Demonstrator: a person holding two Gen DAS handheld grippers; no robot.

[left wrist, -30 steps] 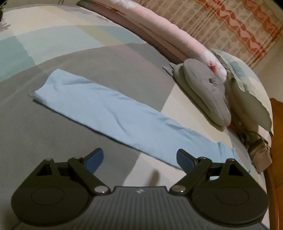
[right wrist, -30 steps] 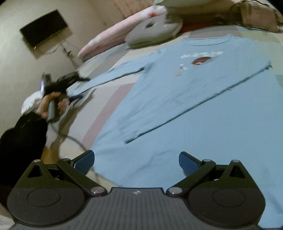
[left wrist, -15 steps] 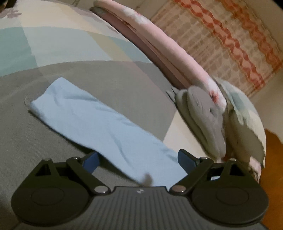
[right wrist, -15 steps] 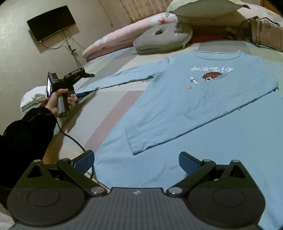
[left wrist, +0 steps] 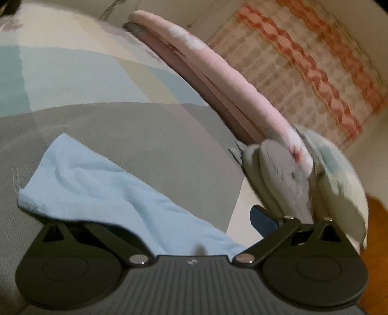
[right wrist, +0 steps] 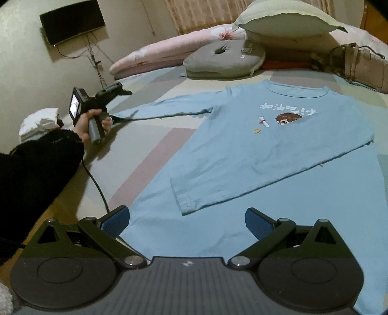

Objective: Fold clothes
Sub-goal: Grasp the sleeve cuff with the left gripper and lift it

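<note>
Shirt sleeve point(left wrist: 101, 193) first: your left tongs point(left wrist: 167, 225) sit right at its cuff end, spread wide, with the light blue cloth draped over the left finger so that its pad is hidden, while the right blue pad point(left wrist: 263, 219) stands bare and apart from the cloth. You are not pinching anything there; the sleeve lies between the two fingers and over one of them. From the right wrist view you can see your left hand point(right wrist: 91, 126) wrapped around the grip of that tool at the tip of the outstretched sleeve, a black sleeve point(right wrist: 38, 167) on your arm and a cable trailing off the bed's edge.

Your right tongs point(right wrist: 186, 221) are also spread, both blue pads clear, hovering low over the bottom hem of the light blue long-sleeved shirt point(right wrist: 278, 155). Nothing is gripped between them. The shirt lies flat, front up, on the bed point(right wrist: 155, 155), neck towards the pillows, its printed picture and lettering showing. One sleeve is already folded across the body; the other reaches out straight towards your left hand.

Beyond the shirt lie a grey ring cushion point(right wrist: 225, 60), a pale pillow point(right wrist: 286, 26) and a rolled pink quilt point(right wrist: 160, 53). A handbag point(right wrist: 363, 67) sits at the far right, and a dark television point(right wrist: 72, 20) hangs on the wall.
</note>
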